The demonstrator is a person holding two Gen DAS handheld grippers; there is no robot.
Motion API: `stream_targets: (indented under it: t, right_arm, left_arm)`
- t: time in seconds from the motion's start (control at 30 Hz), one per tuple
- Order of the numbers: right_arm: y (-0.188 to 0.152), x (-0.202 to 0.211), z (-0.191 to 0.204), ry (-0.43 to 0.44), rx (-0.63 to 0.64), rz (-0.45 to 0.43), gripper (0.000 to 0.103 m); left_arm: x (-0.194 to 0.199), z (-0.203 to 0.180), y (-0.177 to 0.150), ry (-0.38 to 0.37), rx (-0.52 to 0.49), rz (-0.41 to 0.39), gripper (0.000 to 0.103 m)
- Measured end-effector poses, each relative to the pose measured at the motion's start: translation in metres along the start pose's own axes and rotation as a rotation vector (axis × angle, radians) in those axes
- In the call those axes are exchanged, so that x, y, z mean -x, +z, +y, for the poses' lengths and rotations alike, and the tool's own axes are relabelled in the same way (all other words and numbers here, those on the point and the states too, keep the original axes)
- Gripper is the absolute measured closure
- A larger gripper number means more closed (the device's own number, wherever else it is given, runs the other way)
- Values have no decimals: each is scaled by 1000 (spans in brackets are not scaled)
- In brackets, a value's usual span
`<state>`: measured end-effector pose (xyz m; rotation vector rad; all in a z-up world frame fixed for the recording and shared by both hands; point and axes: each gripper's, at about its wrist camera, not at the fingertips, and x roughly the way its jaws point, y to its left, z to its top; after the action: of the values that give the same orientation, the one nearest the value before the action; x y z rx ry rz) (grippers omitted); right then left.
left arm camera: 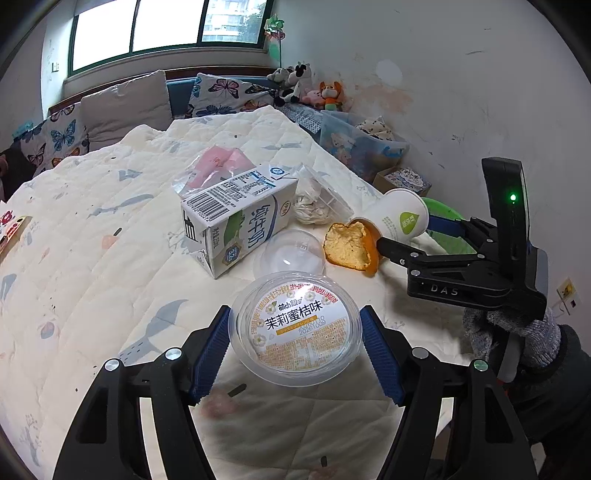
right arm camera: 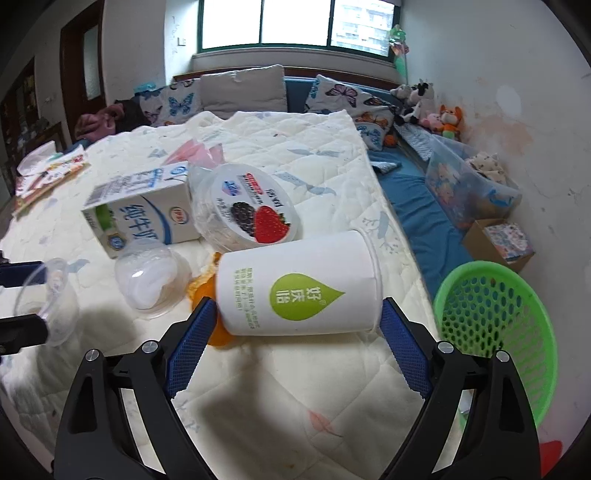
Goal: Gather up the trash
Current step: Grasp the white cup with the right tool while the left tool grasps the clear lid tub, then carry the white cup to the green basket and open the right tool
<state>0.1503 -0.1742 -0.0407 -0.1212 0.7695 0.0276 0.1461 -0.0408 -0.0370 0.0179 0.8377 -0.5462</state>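
Trash on bed [right arm camera: 280,155]: white cup [right arm camera: 299,284] lies sideways between our right gripper [right arm camera: 295,350] pads, spread, not yet pressing. Left gripper [left arm camera: 295,354] pinches clear tub [left arm camera: 295,328]. We close squarely on cup ends, gently, then carry to green basket [right arm camera: 517,280] nearby.

Light: soft daylight, fairly bright, from the green-framed glass window [left arm camera: 166,26] at top of both views, panes blown out white | Shadows: soft dark patches on the cream quilted bedspread [right arm camera: 295,406] at lower centre | Distortion: strong fisheye bending, black vignette in corners | Focus: centre sharp, lower edges slightly blurred
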Motion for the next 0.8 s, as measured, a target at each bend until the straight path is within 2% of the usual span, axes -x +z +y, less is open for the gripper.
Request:
stream_targets:
  t: [0.27,0.8]
  right_arm:
    - [0,-3,-2,-2,-19,-3,18]
    - [-5,35,-23,10,-28,-62,18]
  left_arm:
    - [0,6,1,-2,14,1,36]
    - [1,-5,9,-20,-6,-17,36]
